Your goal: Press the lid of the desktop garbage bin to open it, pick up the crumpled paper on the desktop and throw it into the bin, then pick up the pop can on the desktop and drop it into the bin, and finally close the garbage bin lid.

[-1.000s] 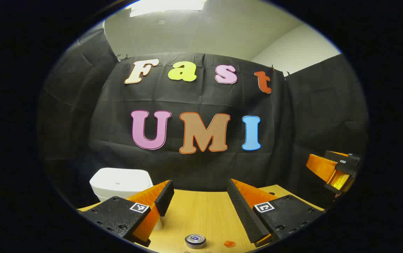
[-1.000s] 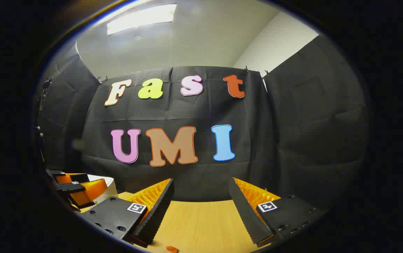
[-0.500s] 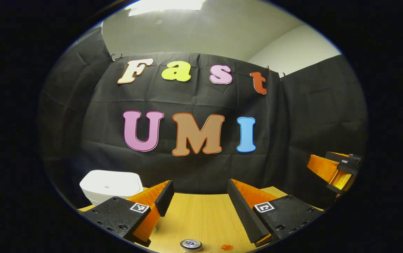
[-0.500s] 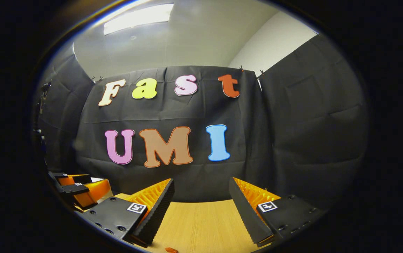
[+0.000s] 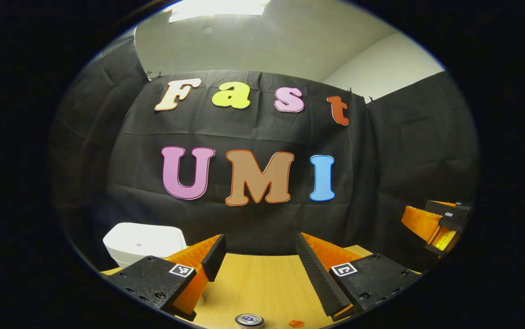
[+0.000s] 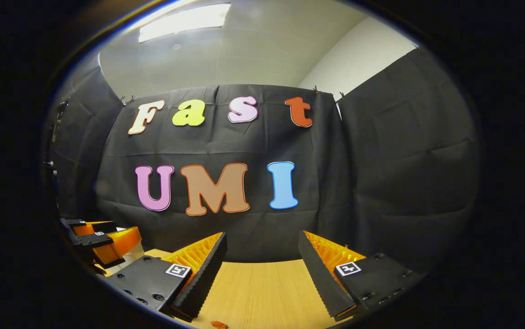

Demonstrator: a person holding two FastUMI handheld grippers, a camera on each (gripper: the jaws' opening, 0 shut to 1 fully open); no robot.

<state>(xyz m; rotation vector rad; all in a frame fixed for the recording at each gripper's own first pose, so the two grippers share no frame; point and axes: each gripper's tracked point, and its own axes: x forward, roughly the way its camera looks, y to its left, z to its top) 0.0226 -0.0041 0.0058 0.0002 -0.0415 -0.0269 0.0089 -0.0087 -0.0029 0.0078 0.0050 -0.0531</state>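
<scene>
My left gripper (image 5: 257, 262) hung above a pale wooden table (image 5: 262, 283) with its two fingers spread wide and nothing between them. A white bin (image 5: 143, 242) with its lid down stood on the table behind my left finger, against the black cloth wall. The silver top of a can (image 5: 249, 320) sat at the near edge, with a small orange scrap (image 5: 296, 323) just beside it. My other gripper (image 5: 438, 221) showed far off at the right edge.
</scene>
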